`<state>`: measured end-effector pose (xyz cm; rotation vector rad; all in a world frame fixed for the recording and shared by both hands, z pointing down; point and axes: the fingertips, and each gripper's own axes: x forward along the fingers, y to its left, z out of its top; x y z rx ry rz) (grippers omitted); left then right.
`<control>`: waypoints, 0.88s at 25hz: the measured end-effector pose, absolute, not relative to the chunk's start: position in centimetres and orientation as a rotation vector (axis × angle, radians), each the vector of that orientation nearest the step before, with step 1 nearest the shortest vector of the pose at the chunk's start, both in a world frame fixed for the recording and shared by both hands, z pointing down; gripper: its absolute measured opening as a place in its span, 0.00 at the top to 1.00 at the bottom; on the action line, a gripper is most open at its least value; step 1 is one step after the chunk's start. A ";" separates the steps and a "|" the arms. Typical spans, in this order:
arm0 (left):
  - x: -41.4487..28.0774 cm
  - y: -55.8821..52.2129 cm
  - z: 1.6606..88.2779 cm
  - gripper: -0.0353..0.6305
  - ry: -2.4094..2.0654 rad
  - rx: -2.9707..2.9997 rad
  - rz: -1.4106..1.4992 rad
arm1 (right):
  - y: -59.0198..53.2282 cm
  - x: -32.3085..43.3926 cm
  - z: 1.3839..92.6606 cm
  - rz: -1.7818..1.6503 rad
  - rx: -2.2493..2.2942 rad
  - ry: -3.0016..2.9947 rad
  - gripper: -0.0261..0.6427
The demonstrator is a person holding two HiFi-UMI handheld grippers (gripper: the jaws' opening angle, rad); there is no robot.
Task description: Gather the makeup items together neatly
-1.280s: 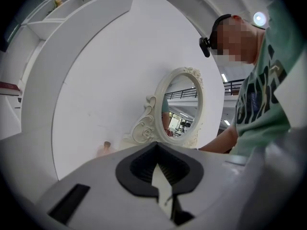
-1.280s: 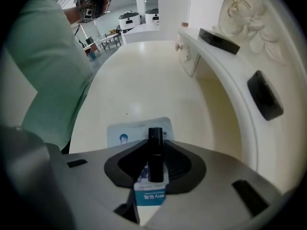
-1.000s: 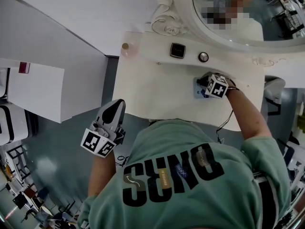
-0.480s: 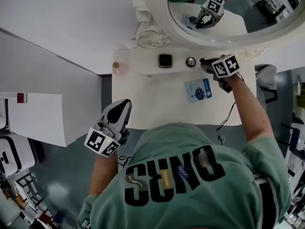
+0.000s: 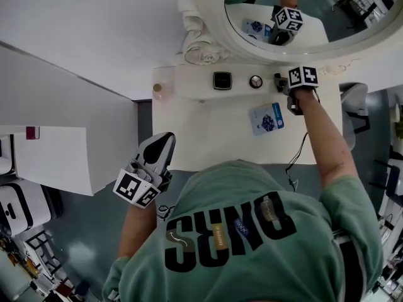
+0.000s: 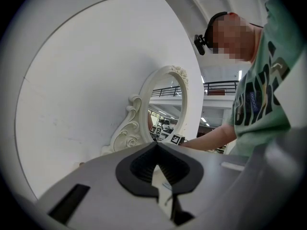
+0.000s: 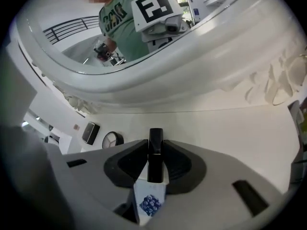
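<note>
Right gripper (image 5: 281, 82) is clenched on a slim black tube (image 7: 155, 150), held upright between the pads. It's at the back edge of the white vanity top (image 5: 201, 131), just right of the round silver-rimmed compact (image 5: 255, 81). The black square compact (image 5: 221, 80) is next along that back edge. The blue-and-white flat packet (image 5: 266, 118) lies apart from the row, nearer the middle. Left gripper (image 6: 156, 146) is clamped shut on nothing, hanging off the front left corner. Can't tell if the tube's base touches the top.

My read of the risks:
1. Tube tips on release. It's narrow and tall, so any sideways drag from a pad as the jaws part could knock it over. It could then roll toward the right edge.
2. Tube pivots in the grip. Only a thin contact line shows on each side, so a bump on landing could swing it.
3. Gripper clips the ornate white mirror frame (image 5: 203, 46). There's little room at the back edge.
4. A nudge to the round compact would break up the row of 2.
5. The packet is flat and thin, so the jaws are likely to skid it toward the front edge.
</note>
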<state>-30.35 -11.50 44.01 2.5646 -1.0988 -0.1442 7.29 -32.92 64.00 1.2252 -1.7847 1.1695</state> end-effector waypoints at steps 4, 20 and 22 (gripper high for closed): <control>-29.9 -11.3 44.0 0.94 -1.085 2.575 -0.140 | -32.8 7.4 62.9 1.176 1.270 -1.830 0.70; -16.6 -13.7 44.9 0.93 -0.847 2.681 0.026 | -19.6 9.1 42.5 0.521 1.217 -2.660 0.97; -12.4 -14.2 46.5 0.93 -0.762 2.701 0.147 | -17.5 10.4 41.8 0.513 1.186 -2.687 0.97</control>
